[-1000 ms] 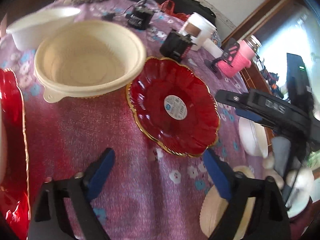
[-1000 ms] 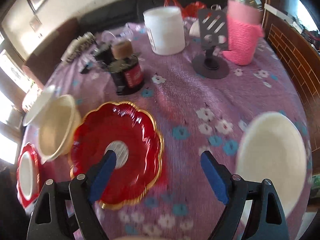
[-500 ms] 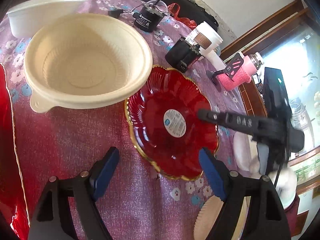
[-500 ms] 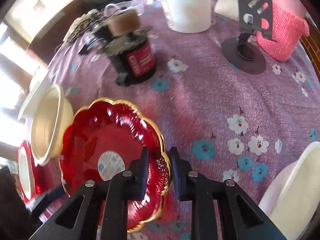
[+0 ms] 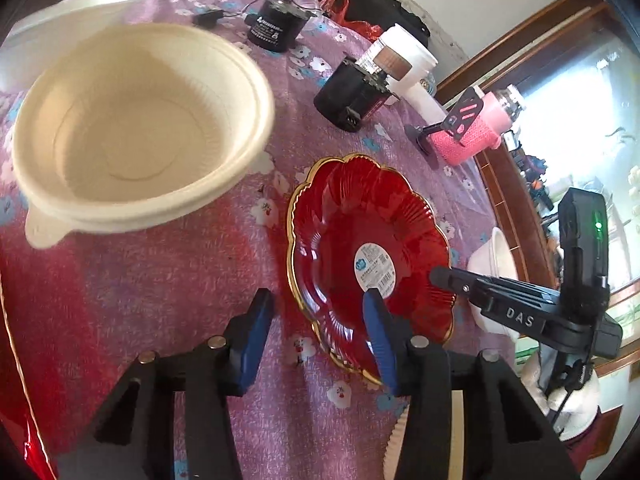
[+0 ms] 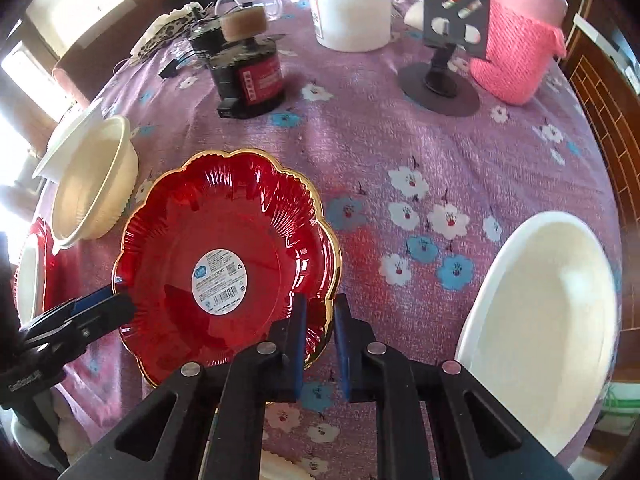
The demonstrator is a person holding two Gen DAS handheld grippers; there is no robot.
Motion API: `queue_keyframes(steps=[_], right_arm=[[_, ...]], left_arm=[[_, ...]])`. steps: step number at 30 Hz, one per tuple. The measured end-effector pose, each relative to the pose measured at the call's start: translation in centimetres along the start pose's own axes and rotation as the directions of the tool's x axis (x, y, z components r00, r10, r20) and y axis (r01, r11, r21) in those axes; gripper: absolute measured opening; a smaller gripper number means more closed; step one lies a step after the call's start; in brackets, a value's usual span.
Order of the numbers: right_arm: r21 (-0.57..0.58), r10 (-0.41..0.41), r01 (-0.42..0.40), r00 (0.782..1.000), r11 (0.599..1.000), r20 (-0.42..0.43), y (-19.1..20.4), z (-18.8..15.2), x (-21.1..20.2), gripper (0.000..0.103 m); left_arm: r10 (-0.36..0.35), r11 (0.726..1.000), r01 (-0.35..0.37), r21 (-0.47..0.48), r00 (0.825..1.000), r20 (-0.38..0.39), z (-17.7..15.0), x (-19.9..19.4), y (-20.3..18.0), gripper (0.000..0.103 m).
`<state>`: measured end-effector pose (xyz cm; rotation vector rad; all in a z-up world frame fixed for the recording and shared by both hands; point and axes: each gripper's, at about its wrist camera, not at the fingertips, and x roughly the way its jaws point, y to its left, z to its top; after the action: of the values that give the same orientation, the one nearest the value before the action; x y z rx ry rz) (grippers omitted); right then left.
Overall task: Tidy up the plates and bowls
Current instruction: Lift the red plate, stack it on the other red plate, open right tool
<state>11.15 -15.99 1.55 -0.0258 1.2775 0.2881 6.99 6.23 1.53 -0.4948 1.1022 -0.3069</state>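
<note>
Right wrist view: the right gripper (image 6: 320,332) is clenched on the near gold rim of the red scalloped plate (image 6: 224,256), which sits on the purple floral tablecloth (image 6: 400,152). The left gripper (image 5: 316,336) straddles the plate's opposite rim, jaws apart, grasping nothing. A cream bowl (image 5: 136,128) stands just beside the plate.

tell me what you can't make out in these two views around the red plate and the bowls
- Left wrist view: the near rim of the red plate is hidden behind the left gripper finger.
- Right wrist view: whether the right gripper pads actually touch the plate rim is unclear.
- Left wrist view: a second red plate is cut off by the left edge.
- Right wrist view: the white bowl is blurred and cropped.
</note>
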Motion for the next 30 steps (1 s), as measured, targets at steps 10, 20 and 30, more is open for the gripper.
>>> queue_keyframes(steps=[10,20,30], right_arm=[[0.046,0.015,-0.017,0.999,0.999,0.033,-0.2,0.6,0.7,0.014],[0.092,0.055,-0.073,0.982,0.993,0.178,1.1,0.2,-3.8,0.014],[0.038,0.118,-0.136,0.946,0.990,0.300,8.5,-1.4,-9.4,0.015]], left_arm=[[0.104,0.992,-0.105,0.062,0.994,0.022,1.7,2.0,-2.0,0.043],[0.058,0.996,-0.064,0.064,0.994,0.097,0.7,-2.1,-2.7,0.041],[0.027,0.999,-0.035,0.024,0.965,0.260,-1.3,-12.1,0.1,0.042]])
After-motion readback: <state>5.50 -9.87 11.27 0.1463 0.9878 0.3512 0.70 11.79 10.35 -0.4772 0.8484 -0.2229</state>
